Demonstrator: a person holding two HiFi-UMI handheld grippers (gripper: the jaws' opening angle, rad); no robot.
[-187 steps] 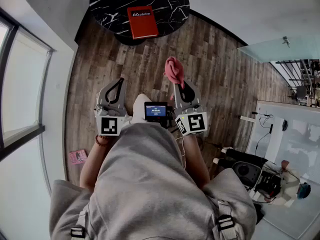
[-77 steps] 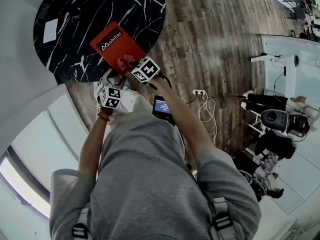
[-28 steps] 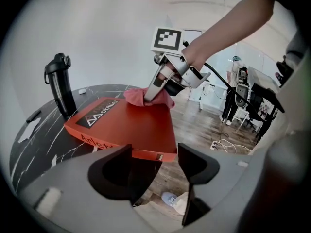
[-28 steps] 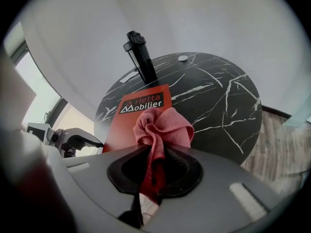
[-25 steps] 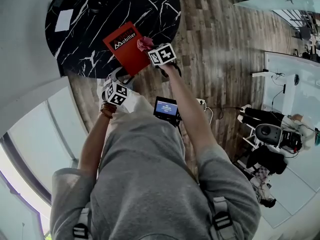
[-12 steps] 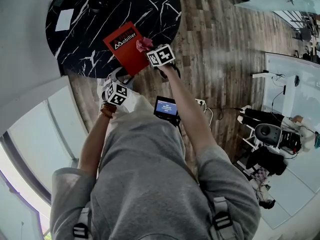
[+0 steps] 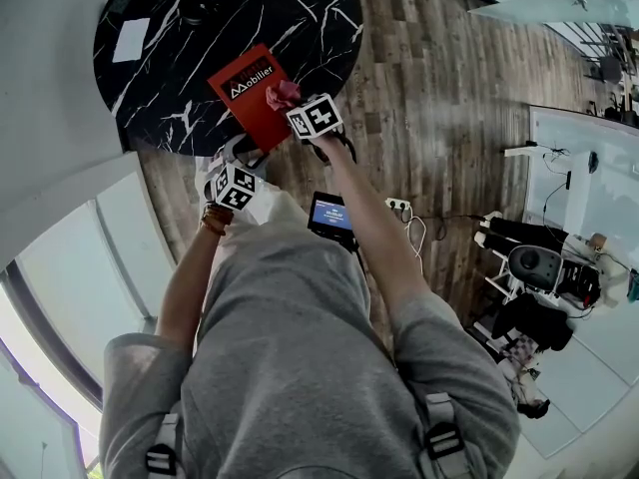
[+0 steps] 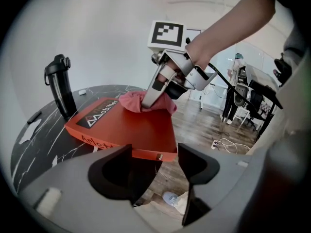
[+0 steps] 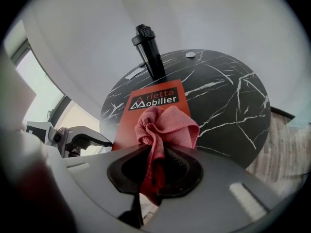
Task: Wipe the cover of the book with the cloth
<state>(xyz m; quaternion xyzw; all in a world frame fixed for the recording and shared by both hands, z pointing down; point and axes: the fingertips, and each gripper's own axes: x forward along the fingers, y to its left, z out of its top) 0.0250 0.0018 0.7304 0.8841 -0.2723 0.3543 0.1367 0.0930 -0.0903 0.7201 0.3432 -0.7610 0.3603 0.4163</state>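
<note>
A red book (image 7: 245, 96) with white print lies on the round black marble table (image 7: 170, 78), its near corner hanging past the table's edge. A pink cloth (image 7: 283, 92) rests bunched on the cover's right part. My right gripper (image 7: 293, 104) is shut on the cloth (image 9: 165, 125), whose tail hangs pinched between its jaws (image 9: 155, 171). My left gripper (image 7: 232, 158) is open, its jaws (image 8: 155, 166) just short of the book's near edge (image 8: 146, 154) with nothing between them. The left gripper view also shows the right gripper (image 8: 154, 93) pressing the cloth (image 8: 131, 101) onto the book.
A black bottle (image 8: 58, 84) stands on the table behind the book (image 9: 155, 98). A white card (image 7: 130, 40) lies at the table's far left. A small screen (image 7: 331, 216) hangs at the person's waist. Cables and a power strip (image 7: 399, 206) lie on the wood floor.
Over the last second the right gripper has slid the cloth a little leftward and toward the person across the cover. The left gripper has stayed in place.
</note>
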